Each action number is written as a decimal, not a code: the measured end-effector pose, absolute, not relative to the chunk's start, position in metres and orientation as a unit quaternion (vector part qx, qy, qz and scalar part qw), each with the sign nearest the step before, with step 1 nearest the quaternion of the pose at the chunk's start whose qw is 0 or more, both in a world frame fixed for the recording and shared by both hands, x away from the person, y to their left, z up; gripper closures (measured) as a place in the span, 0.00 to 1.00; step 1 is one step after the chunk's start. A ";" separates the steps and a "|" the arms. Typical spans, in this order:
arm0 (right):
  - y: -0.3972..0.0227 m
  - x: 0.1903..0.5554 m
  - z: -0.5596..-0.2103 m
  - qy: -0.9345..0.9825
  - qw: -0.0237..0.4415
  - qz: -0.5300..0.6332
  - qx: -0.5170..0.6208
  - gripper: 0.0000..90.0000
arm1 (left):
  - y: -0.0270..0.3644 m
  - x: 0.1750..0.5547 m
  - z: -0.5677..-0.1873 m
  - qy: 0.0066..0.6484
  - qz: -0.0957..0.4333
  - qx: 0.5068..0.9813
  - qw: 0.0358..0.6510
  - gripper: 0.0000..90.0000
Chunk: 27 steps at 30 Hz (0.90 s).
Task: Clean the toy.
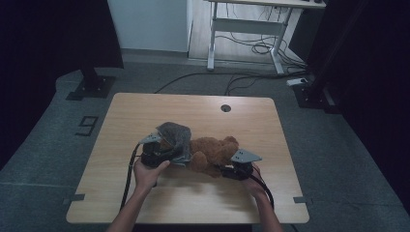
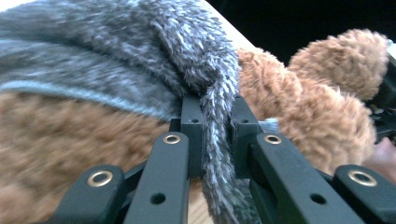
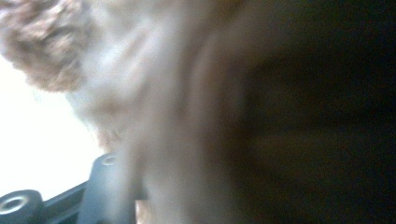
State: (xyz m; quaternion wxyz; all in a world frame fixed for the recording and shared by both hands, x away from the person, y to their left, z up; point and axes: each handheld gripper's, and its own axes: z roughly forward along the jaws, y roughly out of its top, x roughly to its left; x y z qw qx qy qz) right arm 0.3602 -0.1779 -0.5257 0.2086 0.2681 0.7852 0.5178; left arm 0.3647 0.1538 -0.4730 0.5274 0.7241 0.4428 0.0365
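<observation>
The person is dressing a brown plush teddy bear (image 1: 212, 152) lying on its side on the pale wooden bench (image 1: 193, 111), and both things are looking light, soft and floppy. The left tool (image 1: 167, 150) is pinching the hem of a fuzzy grey knitted garment (image 2: 140, 60), its jaws closed on a thin fold of pile right at their tips, with the bear's body pressed just beyond. That fleece is likely stretching and slipping, so an edge or seam is the better hold. The right tool (image 1: 231, 169) is sitting against the bear's far end; its own blurred view is showing fur close to one jaw, and I cannot tell whether it is gripping. A limb would be offering firmer purchase than the squashy belly.
</observation>
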 end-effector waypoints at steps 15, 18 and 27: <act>-0.188 0.355 -0.534 0.771 0.197 0.529 0.294 0.50 | 0.046 0.363 -0.453 0.338 0.033 0.790 0.510 0.88; -0.192 0.355 -0.533 0.769 0.197 0.528 0.300 0.51 | 0.037 0.361 -0.463 0.342 0.047 0.801 0.489 0.88; -0.201 0.351 -0.533 0.757 0.186 0.538 0.319 0.43 | 0.066 0.355 -0.470 0.367 0.068 0.784 0.496 0.89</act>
